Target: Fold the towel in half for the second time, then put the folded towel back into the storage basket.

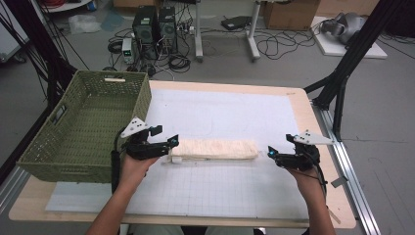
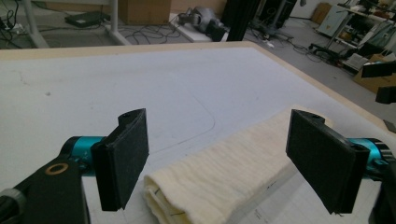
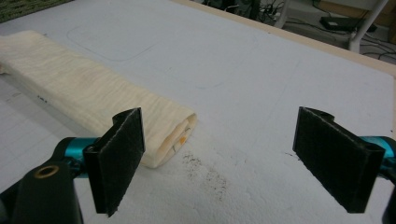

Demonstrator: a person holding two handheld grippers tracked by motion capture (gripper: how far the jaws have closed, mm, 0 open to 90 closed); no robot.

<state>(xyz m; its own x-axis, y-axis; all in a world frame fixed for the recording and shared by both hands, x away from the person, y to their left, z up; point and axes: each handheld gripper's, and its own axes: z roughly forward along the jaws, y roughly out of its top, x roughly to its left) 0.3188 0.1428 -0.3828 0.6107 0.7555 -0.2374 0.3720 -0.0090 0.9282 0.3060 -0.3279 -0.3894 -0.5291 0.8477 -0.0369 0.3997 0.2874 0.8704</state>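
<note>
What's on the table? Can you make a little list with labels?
cloth: folded cream towel lying flat on the white mat
left tool: open, at the towel's left end, not gripping
right tool: open, just off the towel's right end
basket: green woven basket at the table's left edge

A pale wooden worktop [image 1: 320,147] covered by a white mat [image 1: 230,112] stands on a grey floor [image 1: 386,112]. Beyond its far edge, two dark computer towers [image 1: 155,24] sit among tangled black cables [image 1: 279,46], between white desk legs [image 1: 253,34]. A cardboard box [image 1: 291,13] stands farther back. Black frame struts [image 1: 350,58] rise off the far right corner.
</note>
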